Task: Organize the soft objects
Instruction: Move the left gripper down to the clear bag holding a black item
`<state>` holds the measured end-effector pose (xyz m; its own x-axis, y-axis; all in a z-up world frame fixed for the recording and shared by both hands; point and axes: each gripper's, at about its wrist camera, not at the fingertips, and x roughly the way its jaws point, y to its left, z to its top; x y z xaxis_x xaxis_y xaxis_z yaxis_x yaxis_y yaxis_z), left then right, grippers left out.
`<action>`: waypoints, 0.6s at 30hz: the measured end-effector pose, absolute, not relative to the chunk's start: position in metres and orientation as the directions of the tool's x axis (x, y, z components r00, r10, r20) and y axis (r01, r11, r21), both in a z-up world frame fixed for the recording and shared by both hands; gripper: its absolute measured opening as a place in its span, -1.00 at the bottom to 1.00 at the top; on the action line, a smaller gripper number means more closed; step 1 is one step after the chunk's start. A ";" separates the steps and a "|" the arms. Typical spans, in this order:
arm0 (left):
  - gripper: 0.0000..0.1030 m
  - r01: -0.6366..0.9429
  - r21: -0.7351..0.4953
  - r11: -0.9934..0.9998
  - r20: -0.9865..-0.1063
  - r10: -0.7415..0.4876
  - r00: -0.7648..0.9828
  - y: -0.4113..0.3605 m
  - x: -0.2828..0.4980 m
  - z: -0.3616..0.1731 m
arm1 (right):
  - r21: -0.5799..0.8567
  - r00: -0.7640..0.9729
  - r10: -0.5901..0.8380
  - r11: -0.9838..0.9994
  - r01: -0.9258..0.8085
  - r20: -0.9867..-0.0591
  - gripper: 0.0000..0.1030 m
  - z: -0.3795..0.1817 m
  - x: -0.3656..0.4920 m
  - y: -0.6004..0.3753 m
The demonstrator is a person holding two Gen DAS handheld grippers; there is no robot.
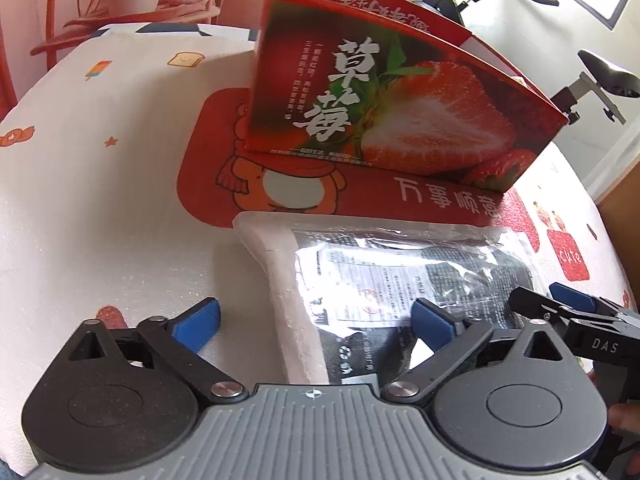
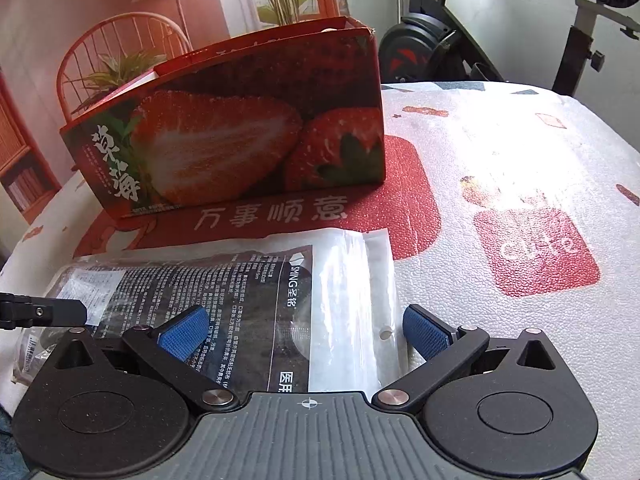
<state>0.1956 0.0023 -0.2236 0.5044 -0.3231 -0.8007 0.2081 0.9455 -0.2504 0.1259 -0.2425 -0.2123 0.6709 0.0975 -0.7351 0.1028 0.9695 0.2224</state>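
In the left wrist view, the left gripper (image 1: 316, 322) stands with its blue pads spread wide and nothing pinched; the left pad is over bare tablecloth (image 1: 100, 208), the right pad over the clear plastic packet (image 1: 384, 280). That packet lies flat on the cloth from the centre toward 4 o'clock, just in front of the gripper, with a pale strip along its left edge and a dark printed sheet inside; the print is too small and glare-streaked to read, and the packet's near end is hidden behind the gripper body. At 12 to 1 o'clock the open-topped strawberry box (image 1: 400, 120) stands upright beyond the packet, with a narrow band of red cloth between them; its inside cannot be seen. At 3 o'clock the right gripper (image 1: 560, 308) reaches in over the packet's right end, cut off by the frame edge. In the right wrist view, the right gripper (image 2: 312, 332) also has its pads parted, gripping nothing, the packet (image 2: 240, 292) lying beneath and between them, its lower edge covered by the tool. The box (image 2: 240, 132) stands at 11 o'clock beyond it. A black finger of the left gripper (image 2: 44, 314) pokes in at 9 o'clock, mostly out of frame.
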 end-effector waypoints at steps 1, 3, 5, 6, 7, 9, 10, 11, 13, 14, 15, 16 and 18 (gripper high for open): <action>1.00 0.208 -0.251 0.945 -0.798 -0.324 0.508 0.003 0.195 -0.224 | 0.224 0.672 0.098 0.969 0.104 -0.734 0.99 -0.213 0.126 -0.243; 1.00 0.214 -0.239 0.947 -0.799 -0.317 0.510 0.001 0.195 -0.224 | 0.225 0.673 0.099 0.969 0.103 -0.733 0.99 -0.213 0.126 -0.244; 1.00 0.216 -0.236 0.947 -0.799 -0.316 0.512 -0.001 0.195 -0.224 | 0.228 0.675 0.100 0.968 0.104 -0.731 0.99 -0.213 0.127 -0.244; 1.00 0.213 -0.240 0.947 -0.796 -0.318 0.515 0.000 0.195 -0.224 | 0.230 0.676 0.098 0.967 0.108 -0.731 0.99 -0.213 0.127 -0.244; 1.00 0.211 -0.241 0.947 -0.796 -0.317 0.515 -0.001 0.195 -0.225 | 0.230 0.676 0.095 0.967 0.112 -0.731 0.99 -0.213 0.127 -0.244; 1.00 0.211 -0.238 0.948 -0.797 -0.315 0.515 -0.002 0.195 -0.225 | 0.228 0.677 0.091 0.967 0.116 -0.730 0.99 -0.214 0.127 -0.243; 1.00 0.210 -0.238 0.948 -0.797 -0.315 0.516 -0.002 0.195 -0.225 | 0.231 0.678 0.092 0.966 0.116 -0.729 0.99 -0.214 0.126 -0.244; 1.00 0.212 -0.238 0.948 -0.797 -0.315 0.515 -0.002 0.195 -0.225 | 0.234 0.676 0.095 0.965 0.117 -0.731 0.99 -0.214 0.127 -0.244; 1.00 0.217 -0.238 0.947 -0.798 -0.318 0.512 -0.001 0.196 -0.225 | 0.240 0.667 0.102 0.964 0.117 -0.738 0.99 -0.213 0.129 -0.245; 1.00 0.219 -0.238 0.946 -0.797 -0.319 0.512 -0.001 0.196 -0.225 | 0.241 0.663 0.105 0.963 0.117 -0.741 0.99 -0.212 0.131 -0.246; 1.00 0.223 -0.237 0.946 -0.797 -0.320 0.513 -0.001 0.196 -0.225 | 0.241 0.659 0.108 0.964 0.114 -0.745 0.99 -0.212 0.132 -0.246; 1.00 0.228 -0.235 0.945 -0.796 -0.322 0.513 -0.001 0.197 -0.225 | 0.237 0.655 0.110 0.965 0.109 -0.747 0.99 -0.212 0.134 -0.246; 1.00 0.233 -0.233 0.944 -0.797 -0.323 0.511 -0.002 0.198 -0.225 | 0.229 0.648 0.115 0.969 0.093 -0.753 0.99 -0.212 0.138 -0.247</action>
